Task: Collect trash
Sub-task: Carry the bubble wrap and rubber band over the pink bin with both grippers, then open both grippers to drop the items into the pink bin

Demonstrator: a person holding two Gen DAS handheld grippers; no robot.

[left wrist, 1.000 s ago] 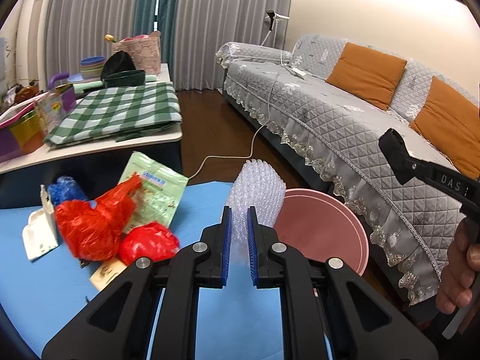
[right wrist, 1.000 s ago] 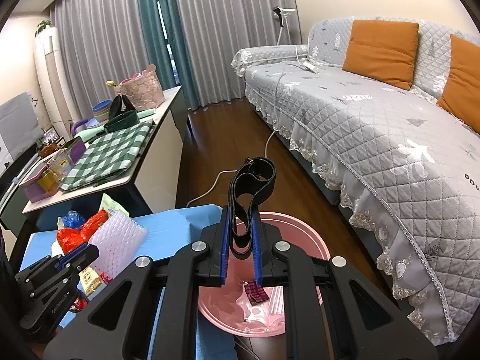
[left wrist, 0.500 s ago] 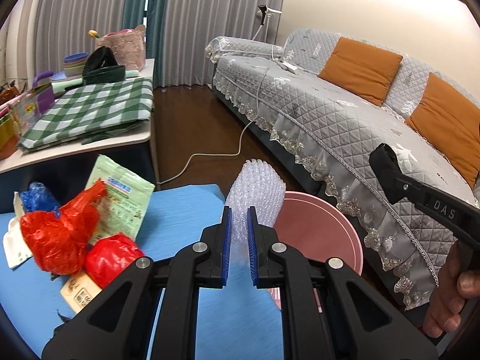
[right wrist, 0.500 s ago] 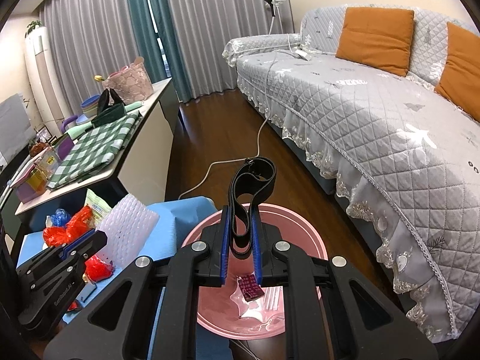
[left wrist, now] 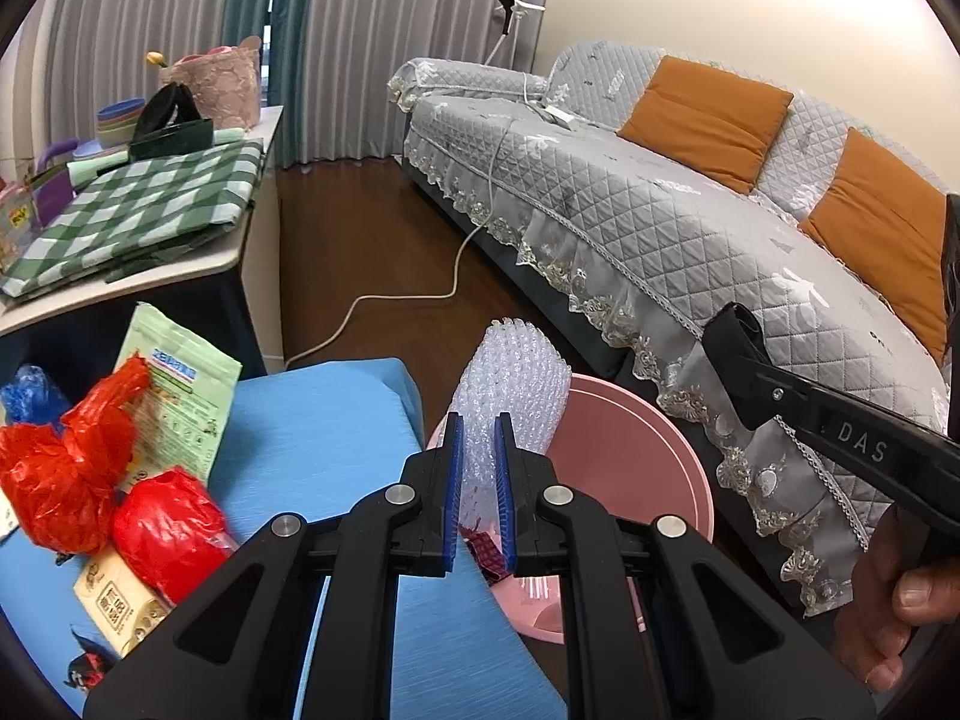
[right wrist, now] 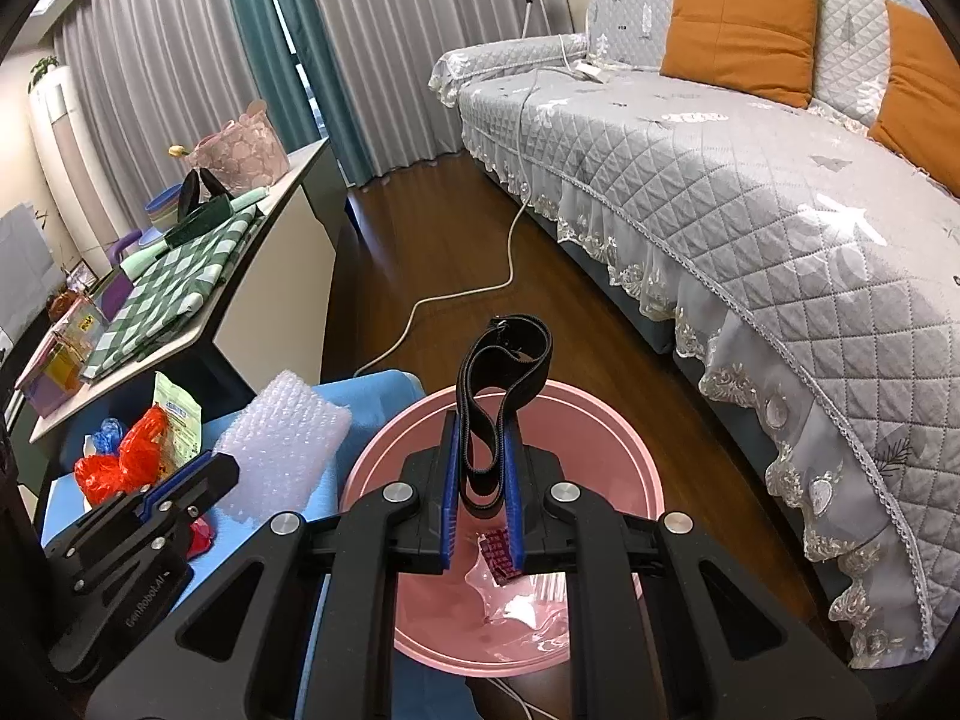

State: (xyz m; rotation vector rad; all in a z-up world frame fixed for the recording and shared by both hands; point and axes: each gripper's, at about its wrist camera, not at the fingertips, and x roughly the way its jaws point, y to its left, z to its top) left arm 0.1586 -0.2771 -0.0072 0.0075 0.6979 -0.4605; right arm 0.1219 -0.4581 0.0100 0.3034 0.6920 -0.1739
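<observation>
Only right wrist cam shows wrapper in basin.

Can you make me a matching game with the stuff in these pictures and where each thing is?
Things:
1. sheet of clear bubble wrap
2. black elastic band loop
3. round pink plastic basin
4. crumpled red plastic bag

Places:
A. lying on the blue table top
B. pinched in the right tongs
C. on the floor beside the blue table
D. pinched in the left tongs

Pairs: 1-D, 2-B, 3-C, 4-A
</observation>
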